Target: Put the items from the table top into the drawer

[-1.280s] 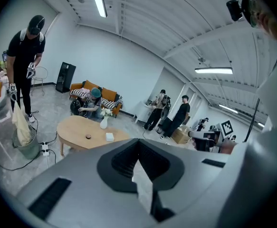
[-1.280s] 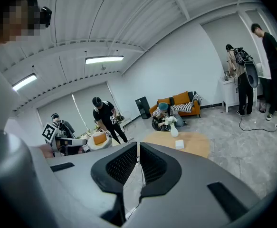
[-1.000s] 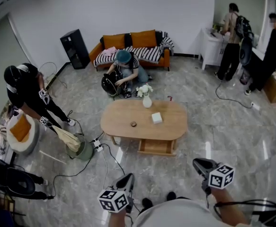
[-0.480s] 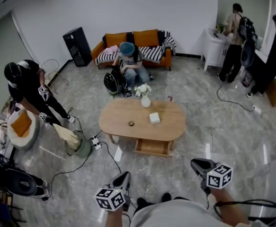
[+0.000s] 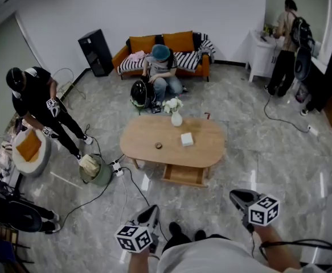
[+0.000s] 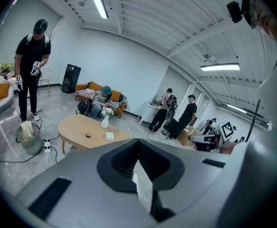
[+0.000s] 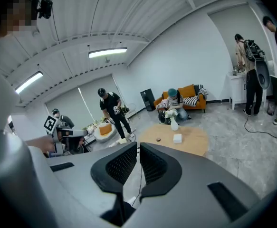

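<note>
The job has barely begun, I judge: the white vase of flowers (image 5: 176, 118), the small white box (image 5: 187, 139) and the little dark round piece (image 5: 158, 145) all sit on the oval light-wood tabletop (image 5: 148, 131), well ahead of both tongs. The wooden drawer (image 5: 184, 176) beneath it stands pulled out on the side nearer me and looks bare. My left tongs (image 6: 138, 141) and right tongs (image 7: 138, 145) are narrowed almost together, holding nothing.

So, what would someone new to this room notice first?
The oval light wooden coffee table stands in the middle of the grey marble floor, with a white vase of flowers, a small white box and a small dark round thing on top, and its drawer pulled open underneath. Behind it, an orange sofa stands at the far wall.
</note>
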### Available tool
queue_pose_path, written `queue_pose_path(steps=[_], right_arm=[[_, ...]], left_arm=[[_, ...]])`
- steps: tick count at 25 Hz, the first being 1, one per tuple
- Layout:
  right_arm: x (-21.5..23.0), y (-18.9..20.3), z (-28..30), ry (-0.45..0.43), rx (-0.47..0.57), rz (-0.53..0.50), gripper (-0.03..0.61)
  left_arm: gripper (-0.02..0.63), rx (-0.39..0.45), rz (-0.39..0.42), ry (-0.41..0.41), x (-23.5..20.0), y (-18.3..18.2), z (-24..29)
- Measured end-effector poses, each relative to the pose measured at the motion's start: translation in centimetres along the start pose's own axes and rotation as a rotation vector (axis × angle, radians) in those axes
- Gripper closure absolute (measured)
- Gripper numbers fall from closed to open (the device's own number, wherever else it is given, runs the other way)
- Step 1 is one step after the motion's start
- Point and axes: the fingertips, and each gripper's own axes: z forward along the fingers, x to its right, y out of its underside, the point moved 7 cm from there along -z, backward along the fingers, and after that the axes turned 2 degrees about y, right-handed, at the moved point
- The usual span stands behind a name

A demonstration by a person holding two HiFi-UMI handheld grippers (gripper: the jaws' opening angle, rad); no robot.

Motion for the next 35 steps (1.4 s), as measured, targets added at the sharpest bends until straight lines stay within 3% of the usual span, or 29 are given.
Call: queue_pose_path(steps=[16, 35], right_arm=[[1.0, -2.2, 3.7, 0.037, -0.012, 0.021, 0.535], [-0.6, -7.1, 14.4, 0.093, -0.007, 0.034, 0.534]], left_arm=[[0.612, -0.024, -0.003, 0.035, -3.1, -3.4, 3.4], [0.612, -0.069, 0.016, 0.110, -13.4, -10.0, 8.0]])
